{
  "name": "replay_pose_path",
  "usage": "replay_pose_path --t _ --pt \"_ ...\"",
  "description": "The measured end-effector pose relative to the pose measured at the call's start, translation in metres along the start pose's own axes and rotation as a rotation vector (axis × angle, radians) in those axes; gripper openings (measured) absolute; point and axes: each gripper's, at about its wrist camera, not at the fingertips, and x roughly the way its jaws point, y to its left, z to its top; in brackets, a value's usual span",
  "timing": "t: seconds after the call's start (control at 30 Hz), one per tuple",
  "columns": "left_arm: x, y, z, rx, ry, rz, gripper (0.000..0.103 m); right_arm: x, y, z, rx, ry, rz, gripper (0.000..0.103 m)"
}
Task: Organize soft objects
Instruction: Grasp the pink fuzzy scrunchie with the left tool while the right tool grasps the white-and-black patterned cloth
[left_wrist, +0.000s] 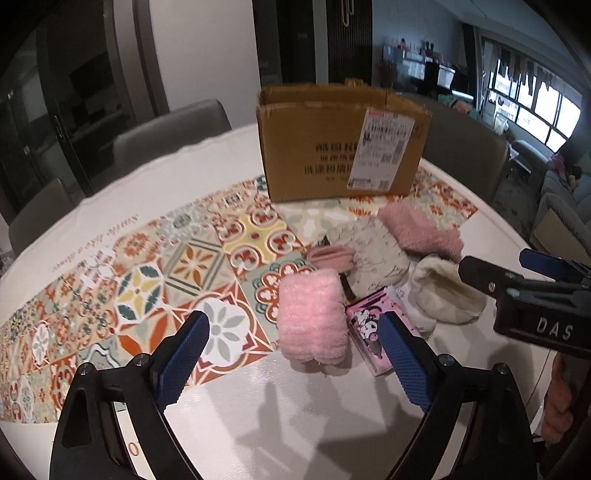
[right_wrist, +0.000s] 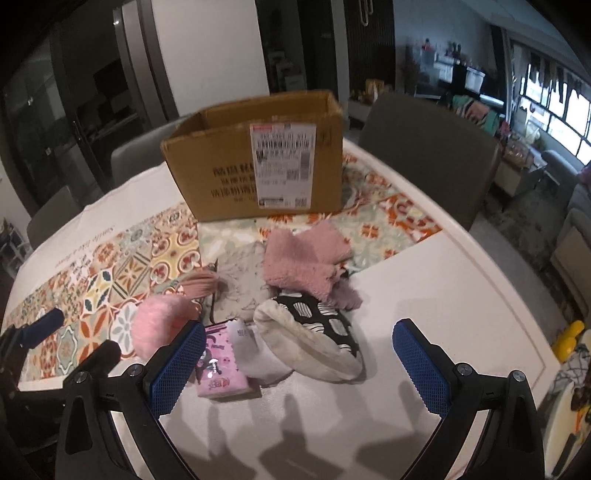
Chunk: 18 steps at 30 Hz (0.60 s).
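White tabletop (left_wrist: 325, 417), partly covered by a patterned tile mat (left_wrist: 147, 266), is shared by a heap of soft things and an open cardboard box (left_wrist: 343, 147) behind it, whose inside cannot be seen. Both tongs are held wide apart, nothing gripped. The pink fluffy roll (left_wrist: 314, 317) lies just ahead of the left gripper (left_wrist: 295, 350), long axis pointing away. The cream-lined slipper (right_wrist: 314, 339) lies ahead of the right gripper (right_wrist: 299, 354).
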Motion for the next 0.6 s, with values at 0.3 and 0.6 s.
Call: replay_pose_path --t 0.3,0.6 --pt "0.038 -0.005 -0.002 0.010 0.091 -0.017 0.084 0.048 -0.008 0.000 0.027 0.112 -0.014 0.098" --pt "0.056 -0.010 -0.004 0.016 0.131 -0.029 0.056 0.071 -0.014 -0.010 0.016 0.207 -0.019 0.060"
